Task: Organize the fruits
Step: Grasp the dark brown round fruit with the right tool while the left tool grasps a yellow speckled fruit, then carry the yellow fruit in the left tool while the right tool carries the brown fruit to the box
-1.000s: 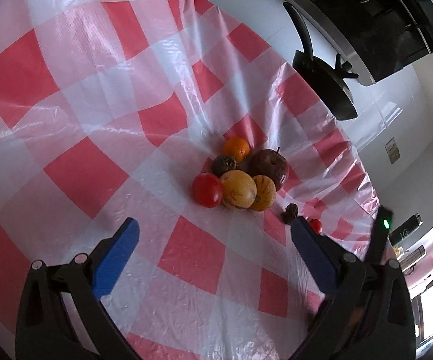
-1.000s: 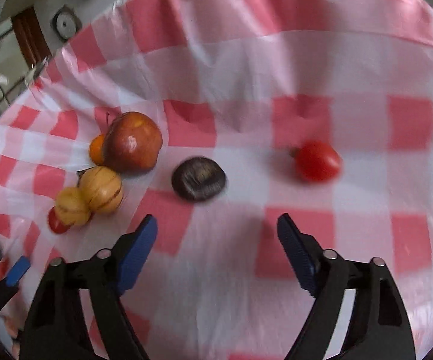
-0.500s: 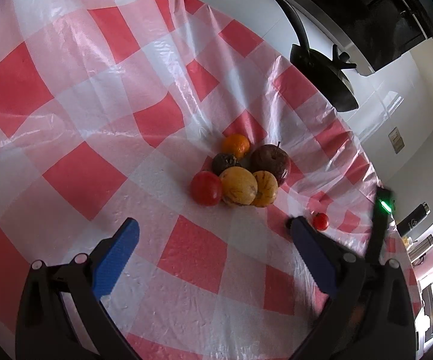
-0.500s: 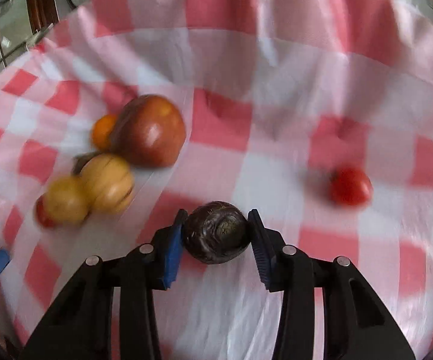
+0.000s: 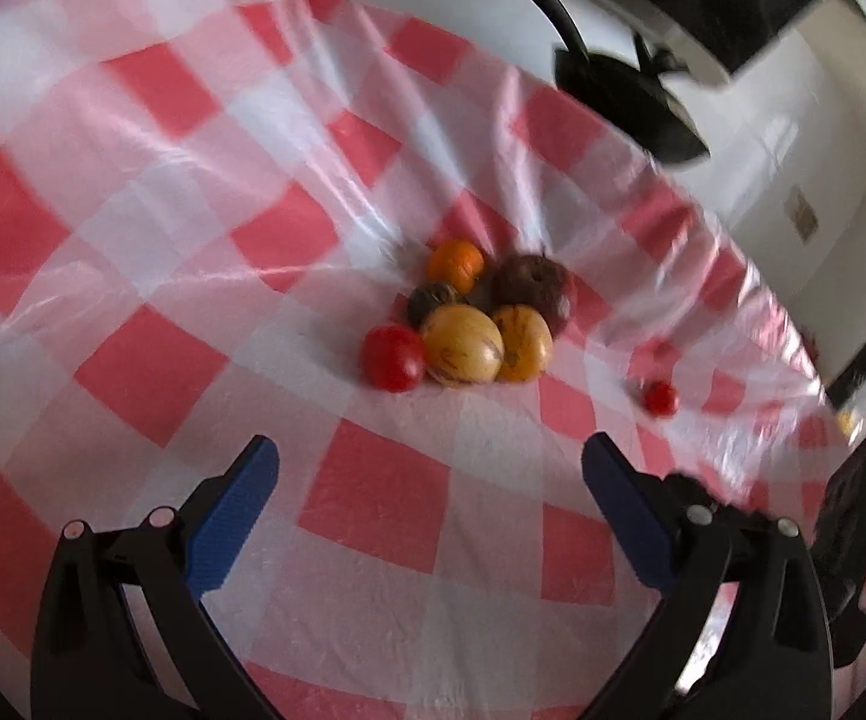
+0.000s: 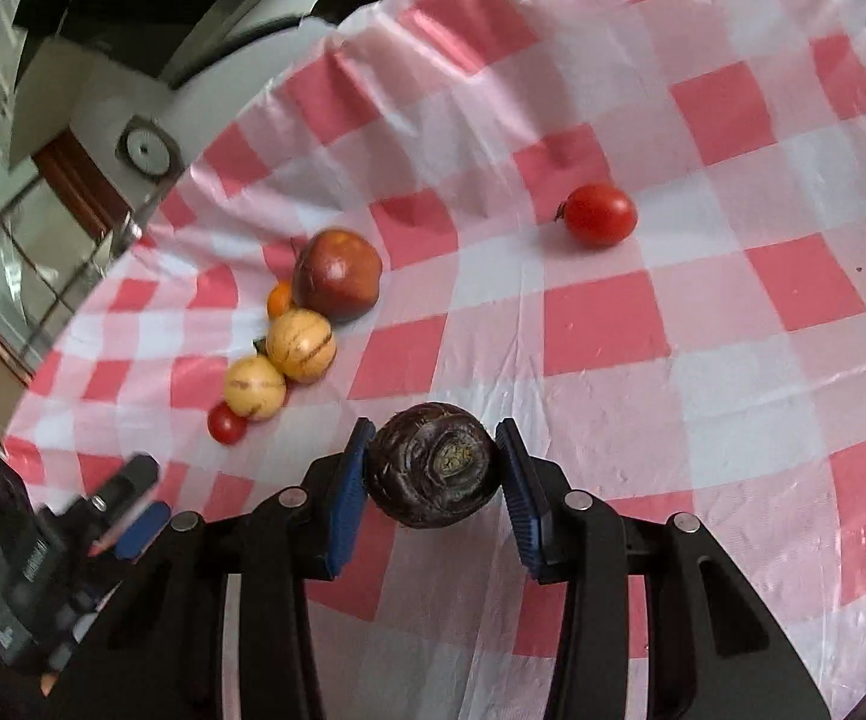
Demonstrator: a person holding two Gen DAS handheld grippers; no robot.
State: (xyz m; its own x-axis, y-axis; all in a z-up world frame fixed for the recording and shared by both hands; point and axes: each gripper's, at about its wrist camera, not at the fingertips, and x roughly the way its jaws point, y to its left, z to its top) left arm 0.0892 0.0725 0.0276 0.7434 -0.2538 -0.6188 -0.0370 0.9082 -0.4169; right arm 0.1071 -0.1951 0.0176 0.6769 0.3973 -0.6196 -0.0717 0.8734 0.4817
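Observation:
My right gripper point(image 6: 433, 468) is shut on a dark purple wrinkled fruit point(image 6: 433, 474) and holds it above the red-and-white checked cloth point(image 6: 703, 360). A cluster lies to the left: a dark red apple point(image 6: 337, 276), two yellow striped fruits point(image 6: 301, 345), a small orange point(image 6: 280, 298) and a red tomato point(image 6: 226, 424). A lone red tomato point(image 6: 600, 215) lies apart on the right. My left gripper point(image 5: 427, 468) is open and empty, short of the same cluster point(image 5: 463, 345). The lone tomato point(image 5: 659, 398) lies to its right.
A black pan point(image 5: 625, 102) stands beyond the cloth's far edge in the left wrist view. The left gripper's body point(image 6: 61, 552) shows at the lower left of the right wrist view. A window point(image 6: 7, 240) is at the far left.
My right gripper closed on the dark purple fruit and lifted it off the cloth. The left gripper stayed open and shifted slightly.

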